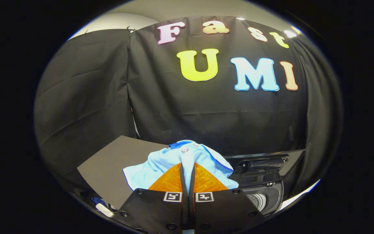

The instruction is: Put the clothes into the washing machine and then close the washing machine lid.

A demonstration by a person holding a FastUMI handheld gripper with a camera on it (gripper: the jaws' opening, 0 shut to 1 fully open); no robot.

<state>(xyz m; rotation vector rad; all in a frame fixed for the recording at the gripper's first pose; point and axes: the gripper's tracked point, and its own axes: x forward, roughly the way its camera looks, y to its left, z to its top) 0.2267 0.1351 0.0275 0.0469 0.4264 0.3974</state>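
Gripper view: tool [187, 169] clenched on the light blue shirt [174, 161]; I'd carry it right, over the washing machine [265, 191] opening, then let go.

A single fisheye camera rides on the gripper [187, 169] and looks forward along its jaws, which stand at the lower centre of the frame, pressed together on a light blue garment [177, 157] very near the lens. Beyond, it faces the booth's black cloth wall [206, 110], level and fairly near.

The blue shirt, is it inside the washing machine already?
No, the blue shirt is pinched in the gripper, bunched up beside the open washing machine.
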